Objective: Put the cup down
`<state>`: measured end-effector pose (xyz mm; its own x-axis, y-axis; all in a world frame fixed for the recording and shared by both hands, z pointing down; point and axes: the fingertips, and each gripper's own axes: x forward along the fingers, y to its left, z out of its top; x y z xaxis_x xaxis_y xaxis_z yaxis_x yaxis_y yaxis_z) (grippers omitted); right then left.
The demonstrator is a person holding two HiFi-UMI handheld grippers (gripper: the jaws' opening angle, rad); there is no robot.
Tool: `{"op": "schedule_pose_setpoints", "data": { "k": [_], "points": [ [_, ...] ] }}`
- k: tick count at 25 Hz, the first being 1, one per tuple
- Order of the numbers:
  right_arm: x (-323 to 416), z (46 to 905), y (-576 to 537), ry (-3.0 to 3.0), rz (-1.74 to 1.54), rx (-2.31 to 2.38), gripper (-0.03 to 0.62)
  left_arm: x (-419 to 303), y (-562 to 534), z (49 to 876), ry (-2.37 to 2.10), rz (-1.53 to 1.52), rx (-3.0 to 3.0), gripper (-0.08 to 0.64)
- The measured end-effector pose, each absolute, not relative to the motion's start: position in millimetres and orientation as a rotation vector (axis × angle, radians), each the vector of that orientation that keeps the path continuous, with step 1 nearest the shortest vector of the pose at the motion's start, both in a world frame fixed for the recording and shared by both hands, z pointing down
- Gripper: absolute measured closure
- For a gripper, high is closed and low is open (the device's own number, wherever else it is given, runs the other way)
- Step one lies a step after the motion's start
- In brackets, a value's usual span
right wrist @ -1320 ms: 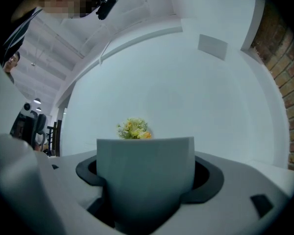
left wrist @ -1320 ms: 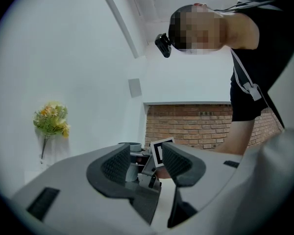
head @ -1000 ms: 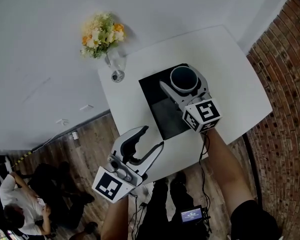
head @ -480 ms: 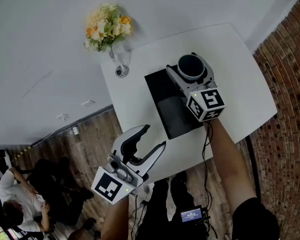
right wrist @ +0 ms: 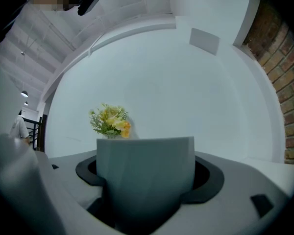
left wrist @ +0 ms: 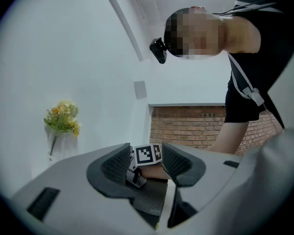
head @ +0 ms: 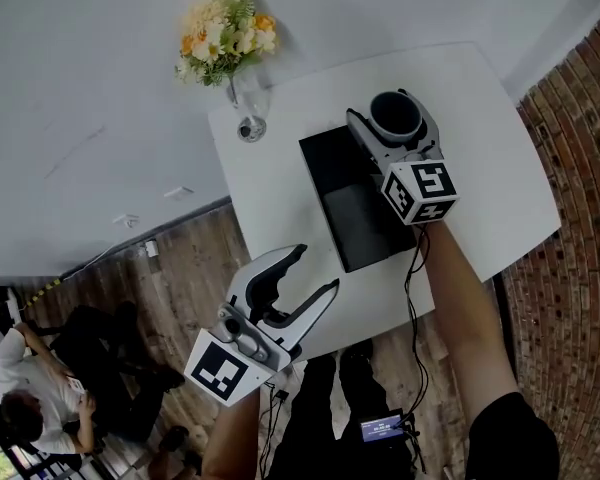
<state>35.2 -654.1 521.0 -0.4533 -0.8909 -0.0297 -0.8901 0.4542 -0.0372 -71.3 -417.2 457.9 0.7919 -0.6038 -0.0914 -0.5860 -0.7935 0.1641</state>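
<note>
White table [head: 500, 168], rounded at its corners, stands against a white wall [head: 90, 78]. Brick [head: 580, 108] runs along the right side, and wood floor [head: 180, 268] shows below the near edge. A black mat [head: 345, 203] lies in the middle of the table. At the far left corner a glass vase [head: 250, 118] holds yellow and white flowers [head: 230, 30], well apart from the mat. A person [head: 30, 388] sits at the lower left of the head view, far from the table. A small lit screen [head: 383, 429] shows by the wearer's feet.

The right gripper [head: 396, 118] reaches across the mat's far right corner, its jaws pinching the grey cup [right wrist: 144, 173] from both sides. The cup is upright, mouth up, over the table just past the mat. Whether its base touches the top I cannot tell. In the right gripper view the cup fills the gap and blocks most of what lies ahead; only the flowers show above its rim.

The left gripper [head: 316, 268] hangs at the table's near edge, jaws spread and empty. Through the gap its own view shows the mat and the right gripper's marker cube [left wrist: 148, 153].
</note>
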Motion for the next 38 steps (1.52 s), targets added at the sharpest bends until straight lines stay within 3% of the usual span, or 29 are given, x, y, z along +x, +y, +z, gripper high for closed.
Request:
{"op": "schedule_pose_setpoints", "data": {
  "k": [23,33,38],
  "points": [
    [33,530,-652,2.69,0.037,-1.614,0.167,-73,-414,460,-0.949,-0.236,2.846,0.354],
    [46,521,-642,2.646,-0.111,-1.591,0.106,-72,-410,454,-0.959,-0.238,2.855,0.354],
    [56,511,-630,2.627,-0.161,-1.567,0.106,-73,-409,451,-0.981,-0.235,2.858,0.354]
  ]
}}
